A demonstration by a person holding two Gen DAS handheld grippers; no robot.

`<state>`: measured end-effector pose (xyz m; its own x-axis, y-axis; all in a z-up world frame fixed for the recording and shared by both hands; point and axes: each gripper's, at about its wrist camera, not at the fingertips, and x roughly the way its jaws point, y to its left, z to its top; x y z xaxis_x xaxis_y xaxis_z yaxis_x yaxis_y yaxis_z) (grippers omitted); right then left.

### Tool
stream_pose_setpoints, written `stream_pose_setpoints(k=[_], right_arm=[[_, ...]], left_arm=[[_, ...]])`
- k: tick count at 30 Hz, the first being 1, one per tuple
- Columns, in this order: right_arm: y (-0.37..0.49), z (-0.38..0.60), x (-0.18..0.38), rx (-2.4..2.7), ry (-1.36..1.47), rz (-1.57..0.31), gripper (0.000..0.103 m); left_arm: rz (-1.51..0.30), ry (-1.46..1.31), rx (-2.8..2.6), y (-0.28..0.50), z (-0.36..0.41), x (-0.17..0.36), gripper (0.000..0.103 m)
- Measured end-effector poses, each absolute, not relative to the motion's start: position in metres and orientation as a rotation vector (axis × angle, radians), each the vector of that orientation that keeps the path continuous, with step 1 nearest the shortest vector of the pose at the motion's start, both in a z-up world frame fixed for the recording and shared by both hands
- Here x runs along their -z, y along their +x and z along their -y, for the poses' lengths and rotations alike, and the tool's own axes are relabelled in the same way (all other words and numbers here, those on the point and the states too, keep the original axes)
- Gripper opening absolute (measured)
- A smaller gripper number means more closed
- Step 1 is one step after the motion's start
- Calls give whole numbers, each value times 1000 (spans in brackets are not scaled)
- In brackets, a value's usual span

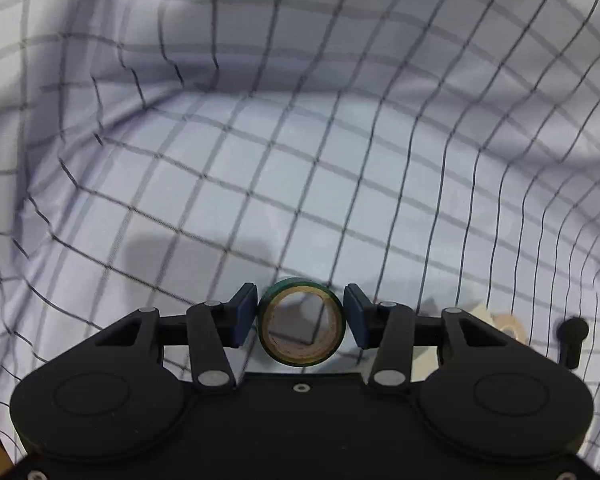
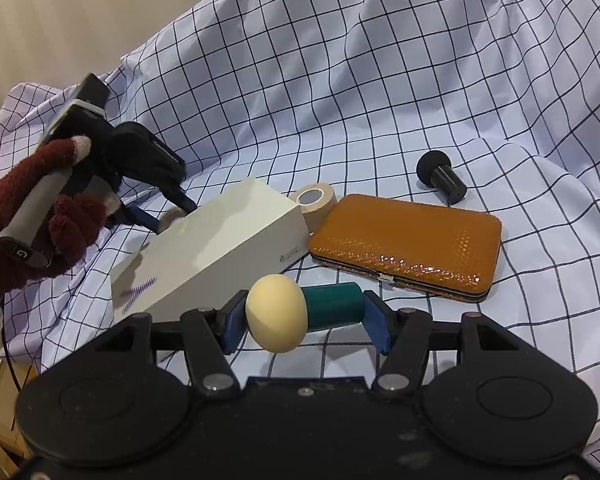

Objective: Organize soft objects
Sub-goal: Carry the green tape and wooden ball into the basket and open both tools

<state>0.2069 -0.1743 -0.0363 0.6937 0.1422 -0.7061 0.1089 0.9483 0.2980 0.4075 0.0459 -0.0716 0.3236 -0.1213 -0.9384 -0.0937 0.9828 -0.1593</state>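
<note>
Nearest the right wrist lens: right gripper [image 2: 305,318] clamped across a mushroom-shaped object [image 2: 300,314], cream egg-like foam head [image 2: 275,313] against the left blue pad, teal cylindrical stem [image 2: 334,305] against the right blue pad, lying sideways between the fingers. Beyond it, spread on a white cloth with a dark grid pattern [image 2: 340,80]: a white rectangular cardboard box [image 2: 208,252] lying tilted; a glossy orange-brown hard case with a metal clasp [image 2: 408,246] just to its right; a beige roll of tape [image 2: 315,203] wedged between the box's far corner and the case; a small black mushroom-shaped object [image 2: 440,176] lying on its side past the case, apart from it. At left, a hand in a dark red knit glove [image 2: 40,232] wrapped round the grey handle of the left gripper [image 2: 168,210], fingertips down behind the box on something tan and round, only partly seen. Nearest the left wrist lens: left gripper [image 1: 301,320] with both blue pads pressed to the sides of a green-edged roll of tape with a tan core [image 1: 302,322], hole facing the lens, held just over the checked cloth [image 1: 300,160]. Low right in that view, a pale roll [image 1: 508,326] and a black object [image 1: 572,338], both partly hidden by the gripper body.
</note>
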Motion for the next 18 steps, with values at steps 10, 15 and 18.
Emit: stream_pose_setpoints(k=[10, 15, 18], right_arm=[[192, 173, 16, 7, 311, -758, 59], [173, 174, -2, 19, 296, -718, 59], [157, 175, -13, 29, 285, -693, 59]], left_arm=[[-1022, -165, 45, 362, -39, 4, 47], [-891, -108, 59, 315, -38, -27, 47], [-834, -74, 75, 279, -38, -44, 47]])
